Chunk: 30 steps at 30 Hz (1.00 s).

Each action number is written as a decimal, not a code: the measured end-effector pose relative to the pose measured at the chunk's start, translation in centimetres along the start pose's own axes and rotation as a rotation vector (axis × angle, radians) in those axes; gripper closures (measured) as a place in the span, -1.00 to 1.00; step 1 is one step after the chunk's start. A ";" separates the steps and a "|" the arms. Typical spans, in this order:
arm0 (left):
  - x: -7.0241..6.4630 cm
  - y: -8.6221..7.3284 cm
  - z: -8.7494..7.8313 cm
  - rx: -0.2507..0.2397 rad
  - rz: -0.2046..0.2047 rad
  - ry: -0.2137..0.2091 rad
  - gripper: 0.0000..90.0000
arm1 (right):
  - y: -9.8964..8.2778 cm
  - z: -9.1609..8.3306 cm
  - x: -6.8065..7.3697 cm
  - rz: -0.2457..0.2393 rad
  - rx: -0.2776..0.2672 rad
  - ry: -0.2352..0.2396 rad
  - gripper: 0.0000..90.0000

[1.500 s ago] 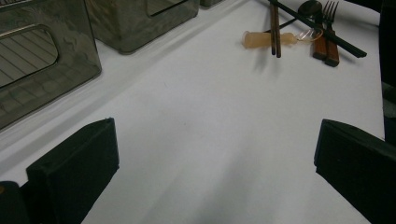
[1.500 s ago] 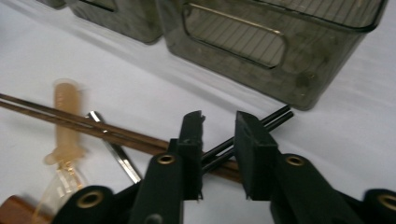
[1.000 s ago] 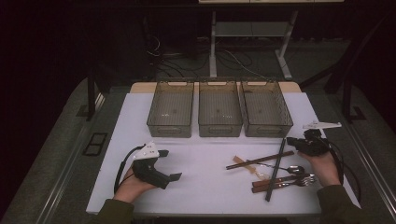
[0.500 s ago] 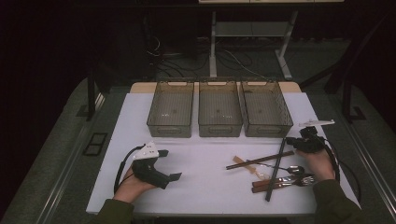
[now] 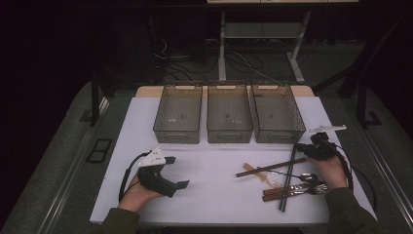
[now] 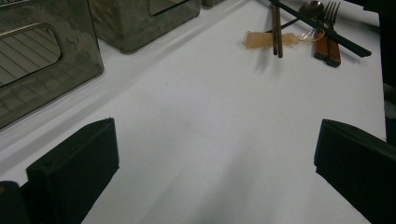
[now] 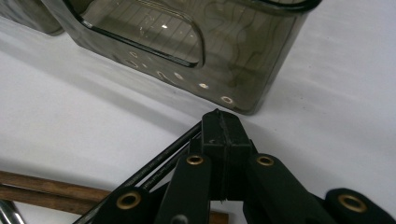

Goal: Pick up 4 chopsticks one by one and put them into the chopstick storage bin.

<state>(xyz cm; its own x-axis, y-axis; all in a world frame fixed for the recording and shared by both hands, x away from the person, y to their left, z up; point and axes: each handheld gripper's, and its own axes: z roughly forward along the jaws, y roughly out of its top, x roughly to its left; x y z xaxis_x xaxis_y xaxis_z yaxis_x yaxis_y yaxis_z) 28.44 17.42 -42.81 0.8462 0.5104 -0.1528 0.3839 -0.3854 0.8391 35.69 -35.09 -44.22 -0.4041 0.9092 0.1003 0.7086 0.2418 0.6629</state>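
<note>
My left gripper (image 5: 181, 184) rests on the white tabletop (image 5: 219, 170) at the near left, jaws spread wide with nothing between them; in the left gripper view its two black pads frame bare white surface. Beyond it, along the far edge, stand three smoky translucent plastic bins (image 5: 229, 113) side by side, all looking empty from above.

Right of centre lies the jumble of cutlery: a pair of brown wooden chopsticks (image 5: 270, 167), a clear amber plastic handle (image 6: 271, 39), a metal spoon (image 5: 308, 176), a wooden-handled metal fork (image 6: 330, 28), and a pair of black chopsticks (image 5: 289, 175) running from the near edge toward the rightmost bin.

My right gripper (image 7: 223, 128) sits at the far tip of those black chopsticks, just in front of the near corner of the rightmost bin (image 7: 196, 51). Its jaws are pressed together, and the right gripper view shows the thin black sticks entering the pinch from the left, so I judge that I have them clamped at their end while the rest of their length lies across the pile.

The step in hand looks like the pick-up for sorting. Next I would need to lift cleanly, keeping both sticks together without dragging the spoon or fork, then carry them over a bin's rim and let go.

I can read no brand, label or writing anywhere.
</note>
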 end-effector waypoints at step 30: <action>0.0 0.0 0.0 0.004 0.006 0.000 -1.00 | 0.3 0.4 1.0 -0.035 0.009 0.036 1.00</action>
<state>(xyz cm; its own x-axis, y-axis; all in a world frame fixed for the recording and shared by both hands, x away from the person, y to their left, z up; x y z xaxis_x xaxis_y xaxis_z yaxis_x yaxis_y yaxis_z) 28.45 17.40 -42.82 0.8484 0.5084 -0.1478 0.3805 -0.3914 0.8379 35.75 -33.94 -44.21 -0.4490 0.8874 0.1043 0.6987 0.2760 0.6600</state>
